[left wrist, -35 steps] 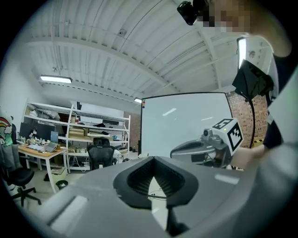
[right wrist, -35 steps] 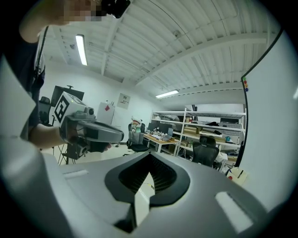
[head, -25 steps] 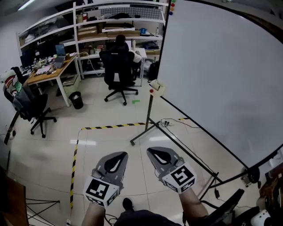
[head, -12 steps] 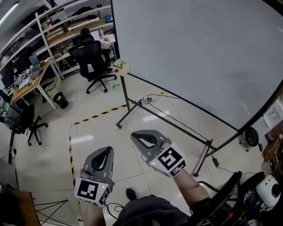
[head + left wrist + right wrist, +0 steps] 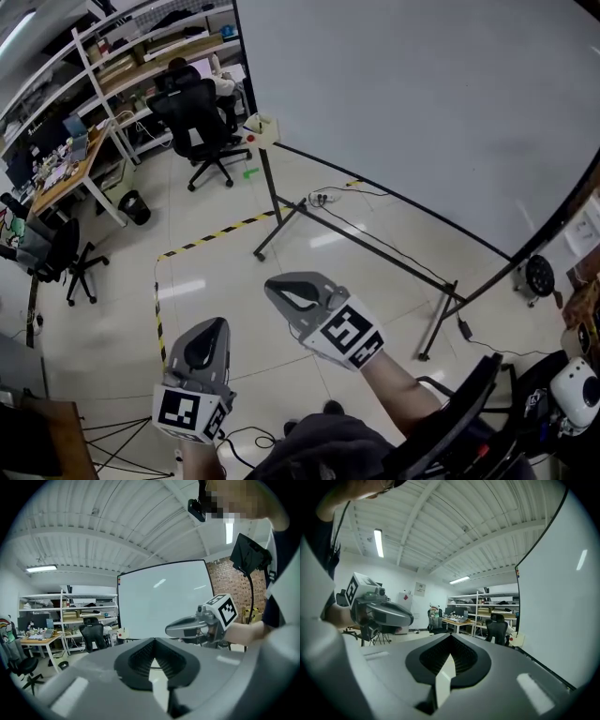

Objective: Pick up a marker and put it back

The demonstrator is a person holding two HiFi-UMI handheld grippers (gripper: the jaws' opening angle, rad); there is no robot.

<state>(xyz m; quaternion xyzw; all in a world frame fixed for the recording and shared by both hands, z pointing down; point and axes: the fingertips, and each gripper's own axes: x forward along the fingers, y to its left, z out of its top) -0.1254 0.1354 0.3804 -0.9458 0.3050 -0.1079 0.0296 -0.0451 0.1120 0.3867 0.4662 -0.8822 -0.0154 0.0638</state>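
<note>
Since neither pair carries anything, the person holds both grippers low and roughly level out in front, over the floor [image 5: 112, 319], aimed towards the whiteboard [image 5: 403, 103].

- Entry, left tongs [image 5: 212, 328]: jaws pressed together, nothing between them.
- Entry, right tongs [image 5: 277, 286]: likewise closed and empty, held farther forward and to the right of the other pair.

Marker: not made out in any view. The likeliest place is a small pale box [image 5: 263, 127] fixed at the left edge of the whiteboard. A red spot [image 5: 249, 139] sits just beside it on the left, but it is too small to say whether that is the marker. Which way the marker points and how its long axis runs therefore cannot be read.

Judgement: both tongs are empty and shut, well apart from the box. This fits a walk-up to fetch the marker. It fits equally a marker already returned to its place. The views do not decide between the two.
</note>
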